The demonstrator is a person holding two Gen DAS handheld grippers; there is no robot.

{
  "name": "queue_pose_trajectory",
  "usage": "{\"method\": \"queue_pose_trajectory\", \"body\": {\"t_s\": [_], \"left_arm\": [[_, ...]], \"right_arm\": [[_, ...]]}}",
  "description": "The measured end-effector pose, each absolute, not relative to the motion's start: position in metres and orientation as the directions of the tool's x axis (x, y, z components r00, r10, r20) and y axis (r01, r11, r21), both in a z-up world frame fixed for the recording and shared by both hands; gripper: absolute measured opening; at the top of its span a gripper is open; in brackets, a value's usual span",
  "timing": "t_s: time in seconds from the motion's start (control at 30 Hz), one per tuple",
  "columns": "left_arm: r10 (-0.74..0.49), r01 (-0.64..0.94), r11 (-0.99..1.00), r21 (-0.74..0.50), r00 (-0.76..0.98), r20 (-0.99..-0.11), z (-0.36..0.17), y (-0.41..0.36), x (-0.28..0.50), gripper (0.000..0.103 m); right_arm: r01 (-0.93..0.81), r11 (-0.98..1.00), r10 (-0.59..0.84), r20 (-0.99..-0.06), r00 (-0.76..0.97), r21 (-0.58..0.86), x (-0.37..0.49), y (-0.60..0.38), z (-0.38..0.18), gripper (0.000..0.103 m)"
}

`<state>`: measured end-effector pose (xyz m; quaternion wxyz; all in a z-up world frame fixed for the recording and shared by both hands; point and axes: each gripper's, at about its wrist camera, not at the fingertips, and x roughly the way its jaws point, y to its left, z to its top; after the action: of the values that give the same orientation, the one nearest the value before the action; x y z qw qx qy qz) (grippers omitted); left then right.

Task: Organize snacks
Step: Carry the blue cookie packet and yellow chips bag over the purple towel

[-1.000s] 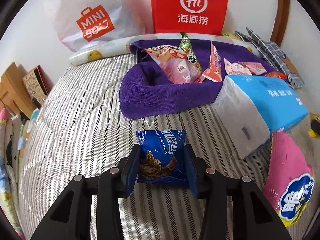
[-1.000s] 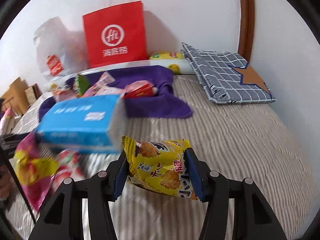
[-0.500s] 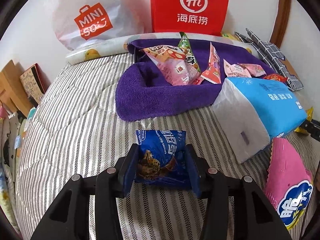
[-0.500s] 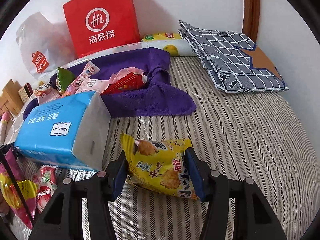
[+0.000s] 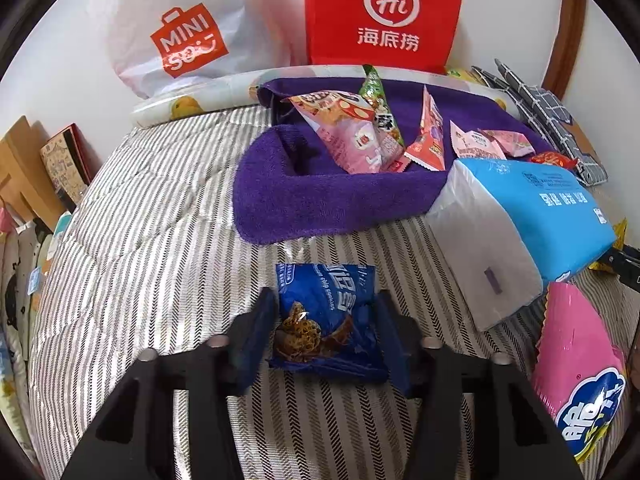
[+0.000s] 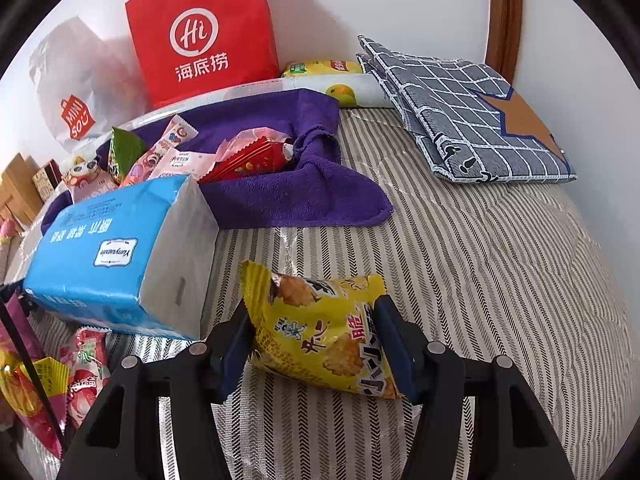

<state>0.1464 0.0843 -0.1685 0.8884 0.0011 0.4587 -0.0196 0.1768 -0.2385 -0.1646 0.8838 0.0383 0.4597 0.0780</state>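
Left hand-held gripper (image 5: 326,330) clamped on blue cookie packet (image 5: 326,316) over striped bed (image 5: 140,240). Right hand-held gripper (image 6: 314,338) clamped on yellow cracker packet (image 6: 320,332). Blue tissue pack (image 6: 120,256) at 10 o'clock; purple towel (image 6: 304,196) with snack packets (image 6: 240,160) at 12.

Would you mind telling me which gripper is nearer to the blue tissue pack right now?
Right. The right gripper, shut on the yellow snack, sits beside the tissue pack. The left gripper, holding the blue cookie packet, is farther off.

A red paper bag (image 5: 384,12) stands behind a blue tissue pack (image 6: 120,252).
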Motion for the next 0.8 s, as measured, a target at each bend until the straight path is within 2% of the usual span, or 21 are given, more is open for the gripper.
{"method": "queue_pose_trajectory", "body": {"t_s": [0.17,0.5,0.8], "left_arm": [[-0.037,0.024,0.999,-0.028,0.583,-0.812,-0.168,0.086,0.145,0.042],[-0.077,0.016,0.996,-0.084,0.602,-0.795,-0.161,0.091,0.123,0.041],[-0.119,0.039,0.992,-0.121,0.611,-0.783,-0.15,0.088,0.096,0.041]], "right_arm": [[-0.092,0.985,0.17,-0.801,0.574,0.143,0.176,-0.239,-0.163,0.055],[-0.036,0.987,0.144,-0.786,0.601,0.153,0.166,-0.25,-0.157,0.052],[-0.102,0.988,0.156,-0.758,0.633,0.118,0.121,-0.232,-0.134,0.052]]}}
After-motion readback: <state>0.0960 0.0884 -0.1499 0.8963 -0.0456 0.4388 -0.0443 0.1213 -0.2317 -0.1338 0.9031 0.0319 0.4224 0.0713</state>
